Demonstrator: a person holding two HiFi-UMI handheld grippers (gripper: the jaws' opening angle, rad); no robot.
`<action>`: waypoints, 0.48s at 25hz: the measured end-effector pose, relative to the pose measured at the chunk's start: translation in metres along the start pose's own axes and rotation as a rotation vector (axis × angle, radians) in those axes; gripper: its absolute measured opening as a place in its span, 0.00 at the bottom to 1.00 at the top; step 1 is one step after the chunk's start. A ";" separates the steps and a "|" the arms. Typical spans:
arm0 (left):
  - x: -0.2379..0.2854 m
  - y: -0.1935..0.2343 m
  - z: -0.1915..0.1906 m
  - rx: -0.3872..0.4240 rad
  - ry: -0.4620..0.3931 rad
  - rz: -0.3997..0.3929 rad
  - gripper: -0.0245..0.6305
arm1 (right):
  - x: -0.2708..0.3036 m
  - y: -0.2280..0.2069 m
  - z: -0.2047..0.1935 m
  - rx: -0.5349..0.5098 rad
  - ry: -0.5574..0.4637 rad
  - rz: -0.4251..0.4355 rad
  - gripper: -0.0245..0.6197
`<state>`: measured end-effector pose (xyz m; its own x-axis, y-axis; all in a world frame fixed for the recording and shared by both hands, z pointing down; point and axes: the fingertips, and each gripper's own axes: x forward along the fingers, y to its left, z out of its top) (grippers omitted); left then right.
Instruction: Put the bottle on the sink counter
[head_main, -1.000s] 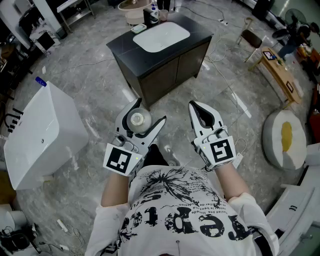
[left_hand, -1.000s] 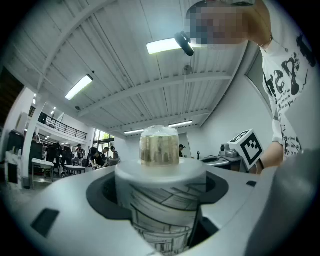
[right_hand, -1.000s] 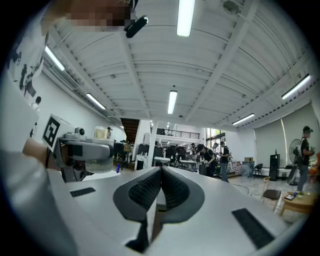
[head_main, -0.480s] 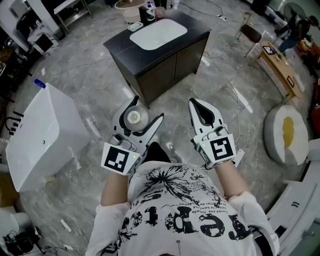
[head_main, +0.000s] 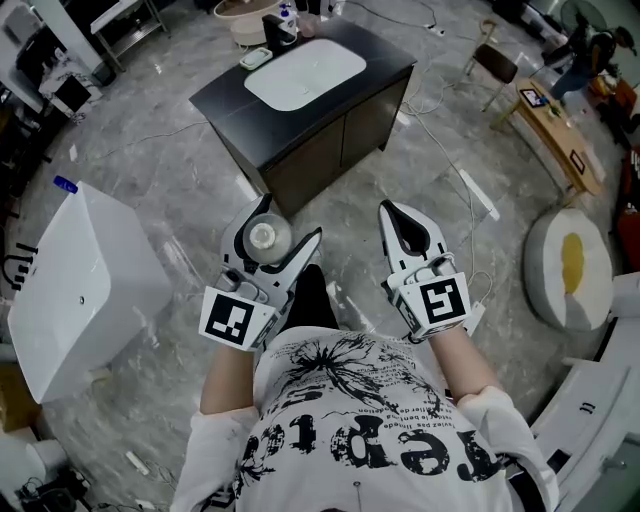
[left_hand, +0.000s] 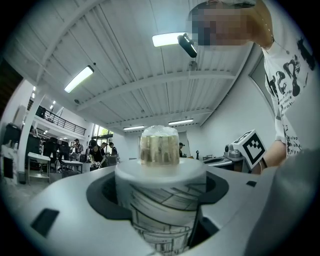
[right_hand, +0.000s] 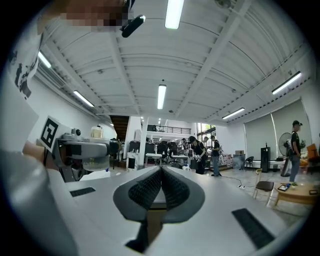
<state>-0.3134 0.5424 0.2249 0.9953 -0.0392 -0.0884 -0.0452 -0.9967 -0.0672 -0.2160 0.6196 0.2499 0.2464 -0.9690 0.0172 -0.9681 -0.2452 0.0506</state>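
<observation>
My left gripper (head_main: 281, 222) is shut on a bottle (head_main: 264, 237), held upright with its pale cap toward the head camera. In the left gripper view the bottle (left_hand: 159, 190) fills the jaws; it has a white sketch-printed label and a clear ribbed cap. My right gripper (head_main: 393, 213) is shut with nothing in it, held level beside the left one; its ribbed pads (right_hand: 161, 187) meet. The sink counter (head_main: 225, 95), a dark cabinet with a white basin (head_main: 305, 73), stands ahead on the floor, well beyond both grippers.
Small items and a dark cup (head_main: 273, 27) sit at the counter's far corner. A white box-shaped unit (head_main: 75, 285) stands left, a round cushion (head_main: 568, 270) right, a wooden bench (head_main: 562, 138) far right. Cables cross the grey marble floor (head_main: 180, 170). Several people stand far off in the right gripper view.
The sink counter has shifted up and left in the head view and looks slightly farther. Both grippers keep their pose, the bottle still held.
</observation>
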 end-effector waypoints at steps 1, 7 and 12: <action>0.011 0.011 -0.003 -0.002 0.000 -0.004 0.56 | 0.014 -0.008 -0.001 0.004 0.003 -0.009 0.06; 0.077 0.110 -0.015 -0.010 -0.002 -0.041 0.56 | 0.132 -0.042 0.000 0.007 0.021 -0.043 0.06; 0.157 0.202 -0.022 -0.023 -0.005 -0.045 0.56 | 0.240 -0.100 0.004 0.012 0.054 -0.081 0.06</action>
<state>-0.1645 0.3338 0.2198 0.9958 0.0061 -0.0909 0.0017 -0.9988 -0.0485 -0.0606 0.4116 0.2454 0.3252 -0.9433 0.0670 -0.9455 -0.3230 0.0420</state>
